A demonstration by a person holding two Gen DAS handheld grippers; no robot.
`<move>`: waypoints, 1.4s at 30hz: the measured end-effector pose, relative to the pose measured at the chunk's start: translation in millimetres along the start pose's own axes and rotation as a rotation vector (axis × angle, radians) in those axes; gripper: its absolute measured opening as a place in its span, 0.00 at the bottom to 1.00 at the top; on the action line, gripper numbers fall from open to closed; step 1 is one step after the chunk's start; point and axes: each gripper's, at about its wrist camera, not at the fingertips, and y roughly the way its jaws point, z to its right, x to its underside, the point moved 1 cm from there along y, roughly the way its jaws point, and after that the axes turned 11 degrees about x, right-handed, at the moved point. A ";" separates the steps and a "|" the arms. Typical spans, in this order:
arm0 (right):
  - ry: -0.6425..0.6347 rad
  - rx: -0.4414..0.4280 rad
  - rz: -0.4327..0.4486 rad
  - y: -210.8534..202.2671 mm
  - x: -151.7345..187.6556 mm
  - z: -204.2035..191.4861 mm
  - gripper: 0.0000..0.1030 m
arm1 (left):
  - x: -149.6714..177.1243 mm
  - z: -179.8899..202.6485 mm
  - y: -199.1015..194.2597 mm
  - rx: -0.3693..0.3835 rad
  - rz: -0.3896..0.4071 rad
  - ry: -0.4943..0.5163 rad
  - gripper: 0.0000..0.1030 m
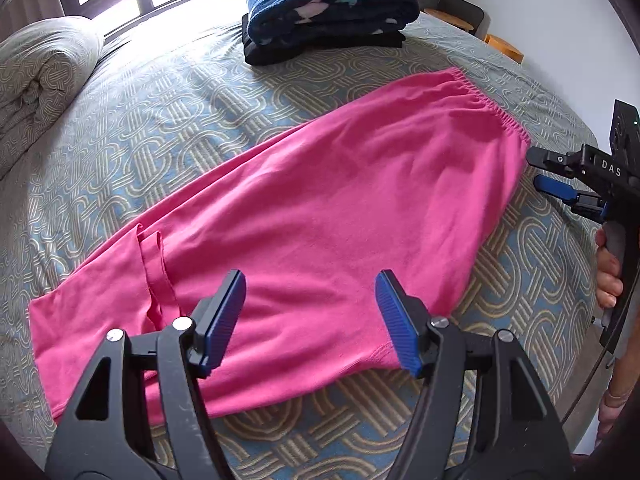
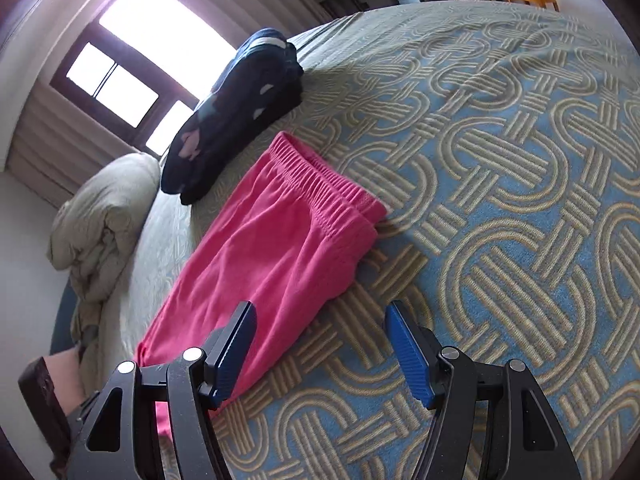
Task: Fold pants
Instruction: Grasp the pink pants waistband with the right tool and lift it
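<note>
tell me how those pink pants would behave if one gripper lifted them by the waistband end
The pink pants look like thin soft knit lying flat with gentle wrinkles, so they would likely hang limp and unfold rather than hold shape. The gathered elastic waistband is thicker, probably a firmer place to pinch. Pushed across the textured bedspread, they would probably bunch up instead of sliding.

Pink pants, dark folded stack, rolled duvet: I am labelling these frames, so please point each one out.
pink pants [image 1: 320, 208], left wrist view, middle of the flat fabric.
dark folded stack [image 1: 328, 16], left wrist view, top patterned layer.
rolled duvet [image 2: 104, 216], right wrist view, middle of the bundle.
</note>
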 end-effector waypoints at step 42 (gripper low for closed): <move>-0.955 0.059 0.331 5.4 115.4 -184.0 0.07 | -25.4 -41.5 -13.7 0.500 0.011 -0.398 0.76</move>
